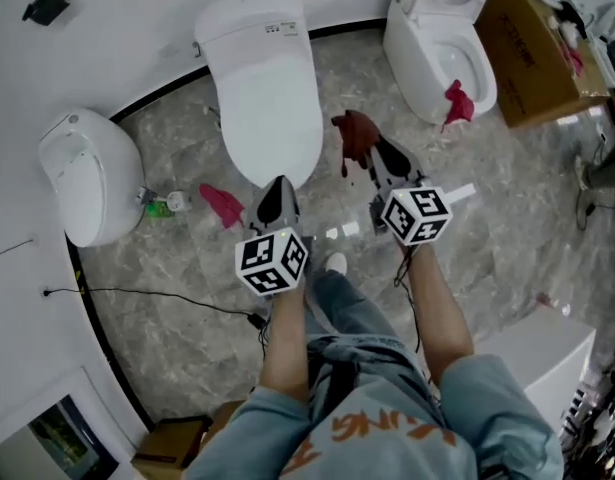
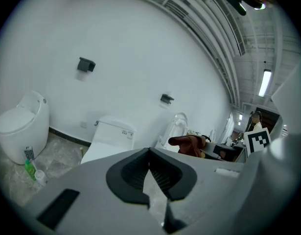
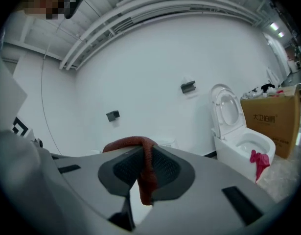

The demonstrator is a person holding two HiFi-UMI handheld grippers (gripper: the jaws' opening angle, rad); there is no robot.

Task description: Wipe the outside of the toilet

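near the closed toilet point(image 1: 262, 88), right gripper point(image 3: 143, 150) pinching a dark red cloth point(image 3: 147, 180), left gripper point(image 2: 149, 152) pressed together, empty

Showroom-like space, three toilets point(image 1: 267, 88) side by side along a curved white wall point(image 1: 137, 28), marble floor point(image 1: 487, 228), cardboard box point(image 1: 537, 48)

Your left gripper point(image 1: 278, 193): jaws closed, tips touching, nothing between them, nose pointing forward and down. Your right gripper point(image 1: 387, 158): jaws clamped on red cloth point(image 1: 355, 136), held just ahead of left one. Your left forearm point(image 1: 285, 343) and right forearm point(image 1: 439, 313): bare, stretched forward, side by side, not touching.
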